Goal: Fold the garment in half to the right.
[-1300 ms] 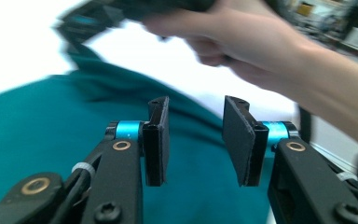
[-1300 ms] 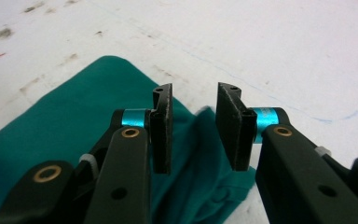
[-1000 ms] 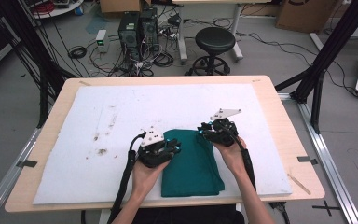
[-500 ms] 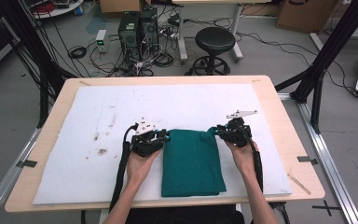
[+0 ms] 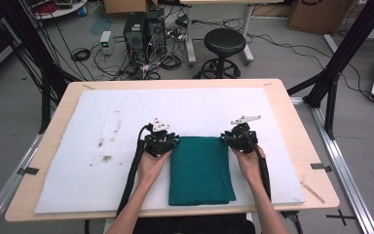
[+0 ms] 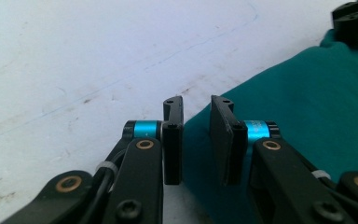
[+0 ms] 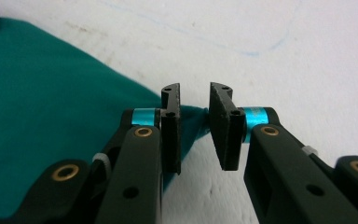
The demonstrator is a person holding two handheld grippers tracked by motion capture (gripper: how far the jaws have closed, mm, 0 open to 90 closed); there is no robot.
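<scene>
A dark green cloth lies flat as a folded rectangle on the white board, near the table's front edge. My left gripper sits at the cloth's far left corner. In the left gripper view its jaws stand a little apart, with the cloth edge below and beyond them and nothing pinched. My right gripper sits at the far right corner. In the right gripper view its jaws are also slightly open, just above the tip of the cloth.
The white board covers most of the wooden table and bears dark smudges at the left. Behind the table are a black stool, computer cases and floor cables. Black frame posts stand at the right.
The hands have moved apart and away from the person. The cloth, bunched between the grippers a second ago, now lies spread flat with a straight far edge.
</scene>
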